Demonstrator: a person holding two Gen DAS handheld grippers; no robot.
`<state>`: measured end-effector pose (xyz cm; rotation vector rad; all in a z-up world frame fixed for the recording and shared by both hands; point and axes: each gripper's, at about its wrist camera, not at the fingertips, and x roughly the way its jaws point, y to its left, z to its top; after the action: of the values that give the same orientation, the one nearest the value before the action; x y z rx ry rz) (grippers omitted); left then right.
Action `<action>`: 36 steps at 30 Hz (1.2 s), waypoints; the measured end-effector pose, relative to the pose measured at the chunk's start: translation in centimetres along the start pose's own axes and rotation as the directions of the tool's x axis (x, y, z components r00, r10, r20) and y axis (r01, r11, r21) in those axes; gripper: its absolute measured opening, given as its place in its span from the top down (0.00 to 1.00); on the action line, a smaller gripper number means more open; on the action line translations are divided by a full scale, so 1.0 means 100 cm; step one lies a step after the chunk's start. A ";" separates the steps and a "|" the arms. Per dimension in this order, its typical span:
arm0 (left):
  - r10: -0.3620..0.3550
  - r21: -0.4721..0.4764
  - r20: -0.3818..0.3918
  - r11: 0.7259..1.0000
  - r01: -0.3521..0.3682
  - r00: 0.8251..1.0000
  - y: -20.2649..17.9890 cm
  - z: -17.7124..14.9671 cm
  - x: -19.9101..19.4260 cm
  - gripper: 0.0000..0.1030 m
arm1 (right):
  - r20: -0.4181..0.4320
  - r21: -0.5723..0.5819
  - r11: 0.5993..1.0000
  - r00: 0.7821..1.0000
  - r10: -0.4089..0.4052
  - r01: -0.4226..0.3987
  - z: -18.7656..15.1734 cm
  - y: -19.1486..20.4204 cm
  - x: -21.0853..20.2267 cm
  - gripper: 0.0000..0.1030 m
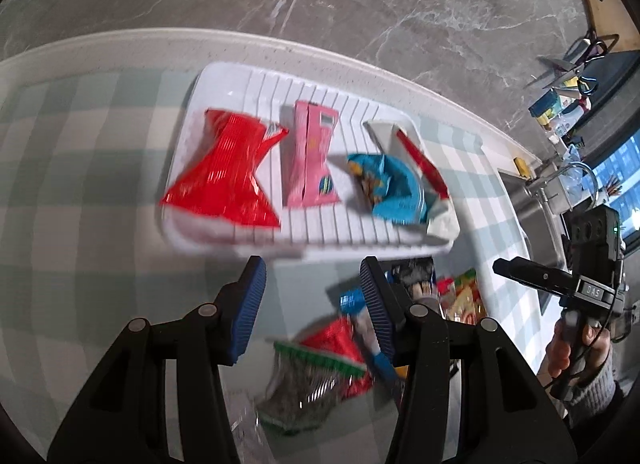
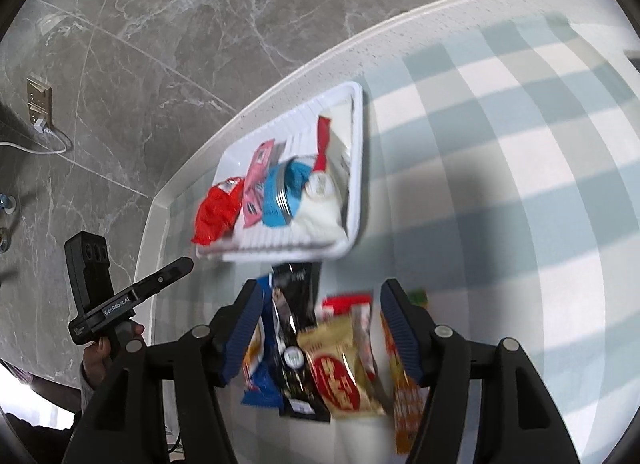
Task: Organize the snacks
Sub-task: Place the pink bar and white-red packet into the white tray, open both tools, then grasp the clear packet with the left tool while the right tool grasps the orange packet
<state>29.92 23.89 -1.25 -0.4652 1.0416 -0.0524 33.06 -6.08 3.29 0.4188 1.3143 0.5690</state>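
surface: green-white checked tablecloth (image 1: pixel 72 167) on a white counter, grey marble floor beyond
tray: white ribbed tray (image 1: pixel 224 75) near the far counter edge, four packets in it, side by side
tray left to right: red foil packet (image 1: pixel 228 175), pink packet (image 1: pixel 312 155), blue packet (image 1: pixel 388 187), white packet with red stripe (image 1: pixel 424 167); print on all too blurred to read
my left gripper: (image 1: pixel 312 300) jaws apart, nothing between the blue pads, hanging over the cloth just in front of the tray
loose pile, left view: silver-green packet (image 1: pixel 304 388) and small red packet (image 1: pixel 336 340) on the cloth below my left gripper
my right gripper: (image 2: pixel 322 328) jaws apart, nothing clamped, over the loose pile in front of the tray
loose pile, right view, left to right: blue packet (image 2: pixel 260 388), black packet (image 2: pixel 296 348), gold packet with red round logo (image 2: pixel 340 368), orange packet (image 2: pixel 404 396); text unreadable, blurred
writing: "GenRoboAI" on my left tool's body in the right view; "DAS" on my right tool's body in the left view
hands: my right hand (image 1: pixel 568 348) grips its handle, grey sleeve cuff showing
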 end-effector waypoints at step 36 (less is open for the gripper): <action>0.198 0.016 -0.126 0.980 -0.198 0.972 0.029 -0.126 -0.025 0.54 | 0.020 -0.212 0.942 0.965 -0.261 0.259 -0.090 0.002 -0.015 0.37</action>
<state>17.49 22.80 -5.62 -0.3565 1.2086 0.0954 23.98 -7.06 2.66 0.0630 1.2764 0.4823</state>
